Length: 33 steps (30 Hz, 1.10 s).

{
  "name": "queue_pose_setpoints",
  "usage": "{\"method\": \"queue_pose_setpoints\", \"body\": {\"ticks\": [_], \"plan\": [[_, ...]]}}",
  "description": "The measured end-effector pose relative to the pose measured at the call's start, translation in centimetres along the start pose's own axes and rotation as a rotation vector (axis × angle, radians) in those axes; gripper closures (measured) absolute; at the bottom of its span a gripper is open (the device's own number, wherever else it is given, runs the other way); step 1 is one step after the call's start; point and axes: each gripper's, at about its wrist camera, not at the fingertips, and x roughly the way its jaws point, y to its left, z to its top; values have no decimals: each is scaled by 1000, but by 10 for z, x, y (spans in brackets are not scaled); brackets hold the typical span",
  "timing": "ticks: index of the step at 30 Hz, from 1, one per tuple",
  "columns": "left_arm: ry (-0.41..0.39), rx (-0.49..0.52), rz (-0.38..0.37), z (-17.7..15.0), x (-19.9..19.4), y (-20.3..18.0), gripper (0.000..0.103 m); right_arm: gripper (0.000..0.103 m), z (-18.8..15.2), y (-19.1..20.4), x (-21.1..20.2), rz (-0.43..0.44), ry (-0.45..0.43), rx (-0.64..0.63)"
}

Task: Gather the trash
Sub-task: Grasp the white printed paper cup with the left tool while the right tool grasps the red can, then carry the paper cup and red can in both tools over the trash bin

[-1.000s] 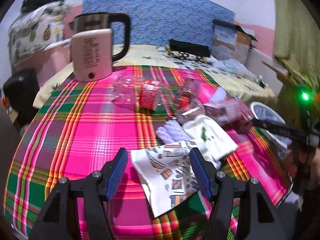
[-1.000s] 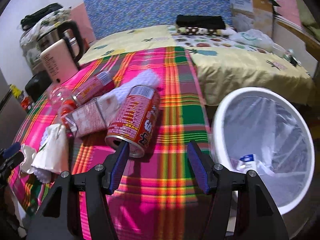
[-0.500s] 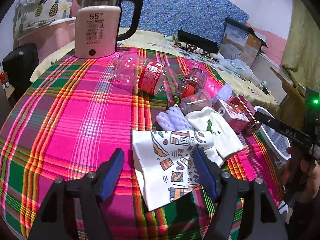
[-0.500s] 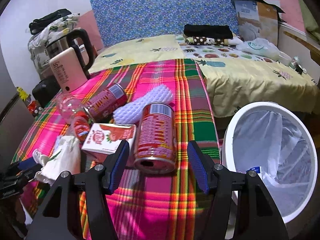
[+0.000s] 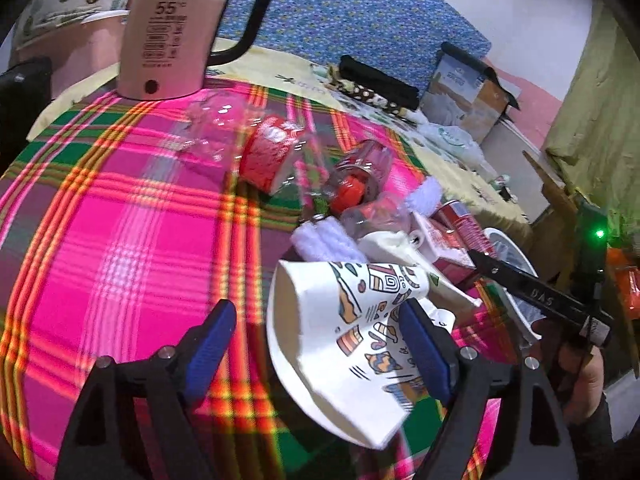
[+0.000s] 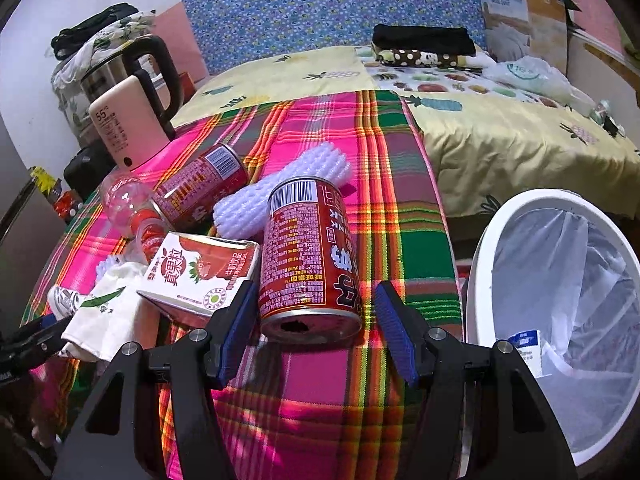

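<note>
Trash lies on a plaid tablecloth [image 5: 120,240]. In the left wrist view a crushed patterned paper cup [image 5: 348,344] lies between the fingers of my open left gripper [image 5: 320,344], nearer the right finger. In the right wrist view a red drink can [image 6: 308,256] lies on its side, its bottom end between the fingers of my open right gripper [image 6: 316,332]. A juice carton [image 6: 200,276] lies left of it. A second red can [image 6: 200,192], white foam netting [image 6: 280,192], clear plastic bottles [image 5: 224,128] and a white paper bag [image 6: 108,312] lie nearby.
A white bin with a clear liner [image 6: 560,320] stands right of the table, holding a small scrap. A pink electric kettle [image 5: 172,40] stands at the table's far left. A bed with a yellow cover [image 6: 500,120] lies behind. The right gripper's arm [image 5: 536,300] shows in the left wrist view.
The left gripper has moved forward over the paper cup, which now lies between its fingers. The right gripper has closed in on the red can, whose end now sits between its fingers.
</note>
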Motion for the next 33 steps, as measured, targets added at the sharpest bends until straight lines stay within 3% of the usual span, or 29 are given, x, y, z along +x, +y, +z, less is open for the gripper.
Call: {"method": "queue_pose_setpoints", "body": {"ticks": [3,6,8,11,14,33], "plan": [[12,10,-34,-1,5,-7,22,45,0,1,1,5,5,2],[-2,40,-50,-3,1,-18,42,48,0,1,1,6,5,1],[-16,65,-49,-4,-4,-26,62,48,-1,1,0,-1,0,-2],[-39,104,-19,-5,-11,-34,75,49,-1,0,-3,-6,-14,5],[-53,130,-3,-5,-17,-38,79,49,-2,-1,-9,-5,-32,8],[-136,156,54,1,-49,-63,80,49,-15,-2,-54,27,-116,19]]}}
